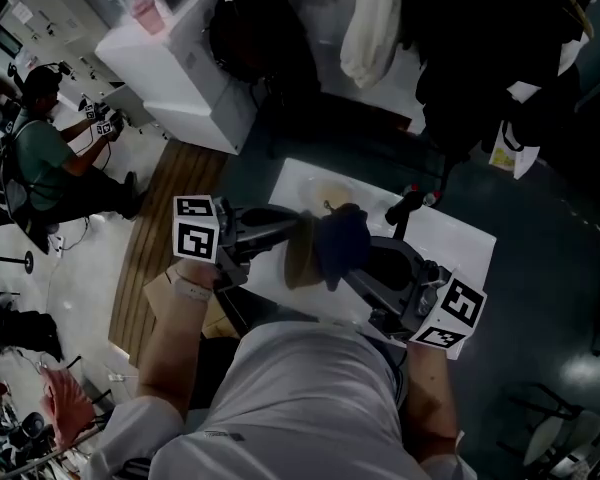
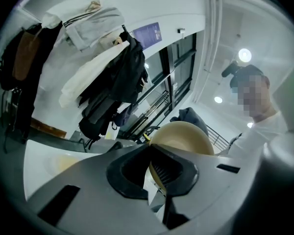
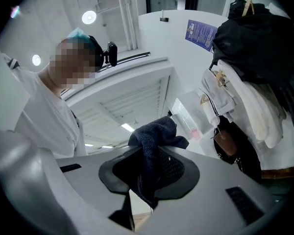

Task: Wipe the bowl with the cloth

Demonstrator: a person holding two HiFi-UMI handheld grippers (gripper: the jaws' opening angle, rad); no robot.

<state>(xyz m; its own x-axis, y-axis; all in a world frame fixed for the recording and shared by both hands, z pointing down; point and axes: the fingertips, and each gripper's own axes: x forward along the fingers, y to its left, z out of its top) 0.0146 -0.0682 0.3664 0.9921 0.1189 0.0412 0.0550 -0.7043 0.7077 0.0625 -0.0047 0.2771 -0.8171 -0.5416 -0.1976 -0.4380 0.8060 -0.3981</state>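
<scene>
The left gripper (image 2: 149,150) had its fingers clenched on the rim of the tan bowl (image 2: 183,138), which was held tipped on edge. The right gripper (image 3: 149,155) had its fingers grasping a bunched dark cloth (image 3: 154,133) just beside the bowl. Both were held up above the white bench (image 1: 465,240).

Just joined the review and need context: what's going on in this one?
A person is working over a white table with a gripper in each hand. The left gripper is shut on the rim of a tan bowl and holds it up on edge, off the table. The right gripper is shut on a dark blue cloth, which sits right against the bowl. It looks like mid-wipe, though actual contact is hard to confirm.
</scene>
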